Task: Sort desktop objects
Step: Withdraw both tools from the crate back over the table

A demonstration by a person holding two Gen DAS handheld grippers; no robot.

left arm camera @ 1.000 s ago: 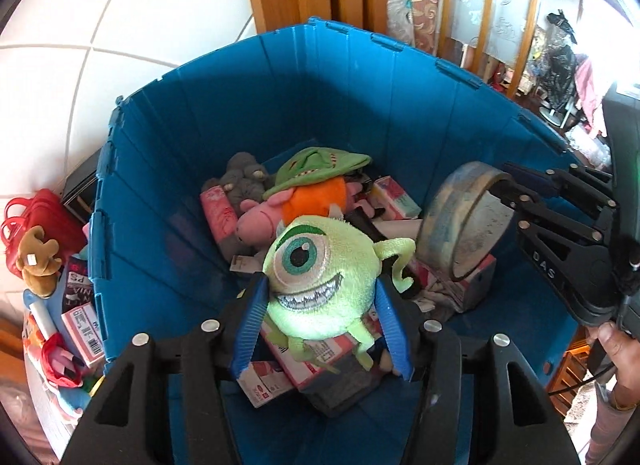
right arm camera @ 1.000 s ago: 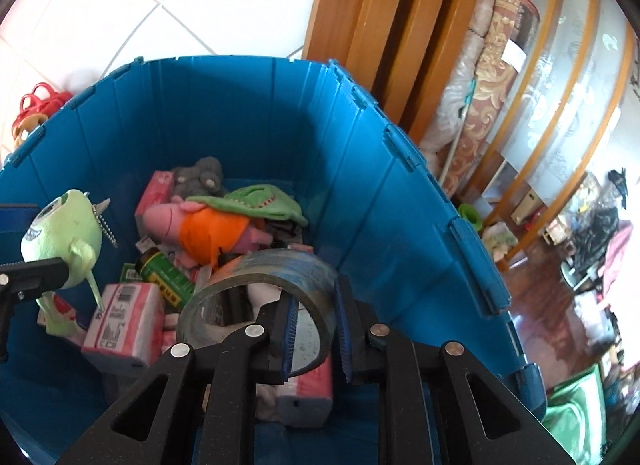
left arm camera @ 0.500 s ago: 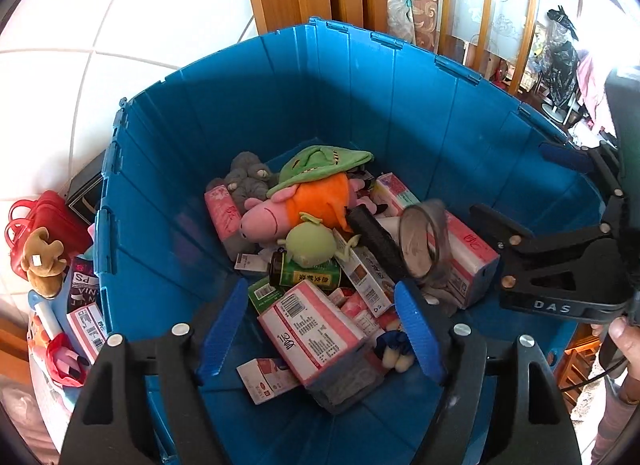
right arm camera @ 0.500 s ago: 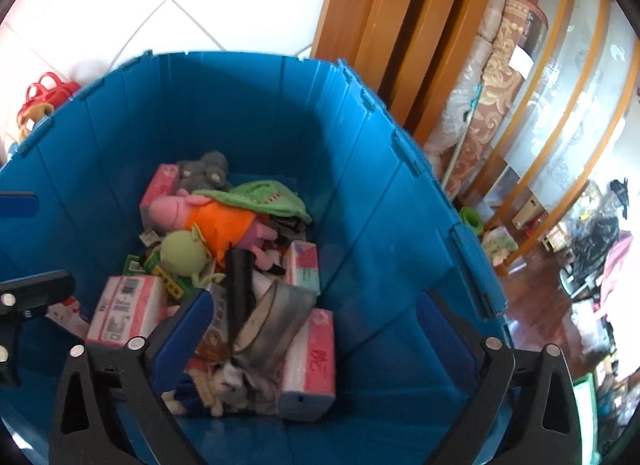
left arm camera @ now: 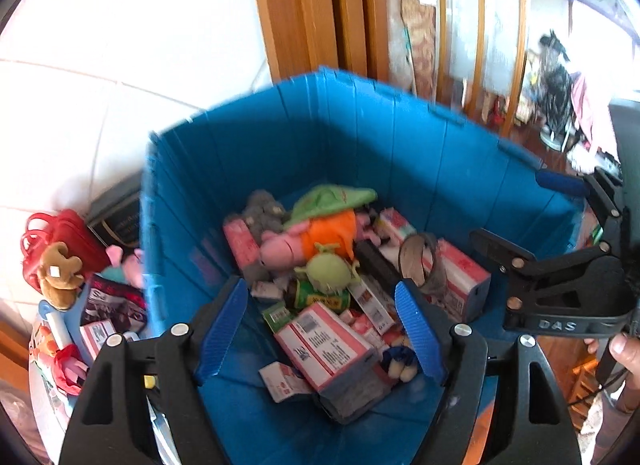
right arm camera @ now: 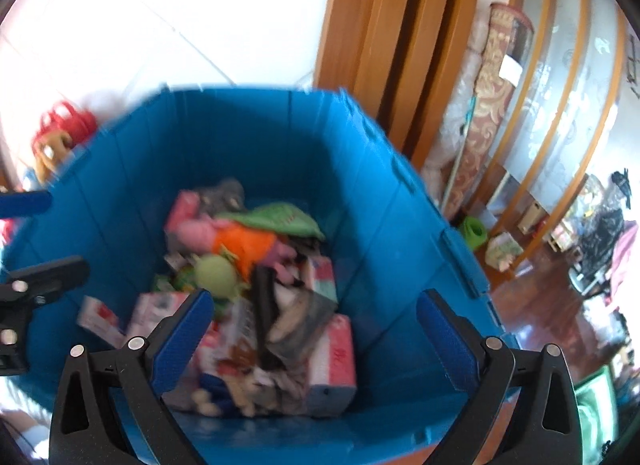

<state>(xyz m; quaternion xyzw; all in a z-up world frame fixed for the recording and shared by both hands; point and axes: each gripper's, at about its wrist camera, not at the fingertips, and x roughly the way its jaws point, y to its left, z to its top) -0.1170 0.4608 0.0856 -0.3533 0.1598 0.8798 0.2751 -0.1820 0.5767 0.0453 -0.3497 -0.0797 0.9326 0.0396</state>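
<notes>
Currently both tools were seen released above the blue bin [left arm camera: 440, 153]: left tool [left arm camera: 320, 329] jaws opening, nothing between them; right tool [right arm camera: 316, 337] spread wide, empty. Green plush [left arm camera: 326, 271] and tape roll [left arm camera: 420, 263] were found lying inside the bin among boxes.

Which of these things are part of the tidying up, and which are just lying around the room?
Part of the tidying:
- blue bin
- green plush in the bin
- tape roll in the bin
- pink pig plush
- pink boxes
- red bag and brown plush beside the bin, not yet sorted

Just lying around:
- rolled rug
- wooden door frame
</notes>
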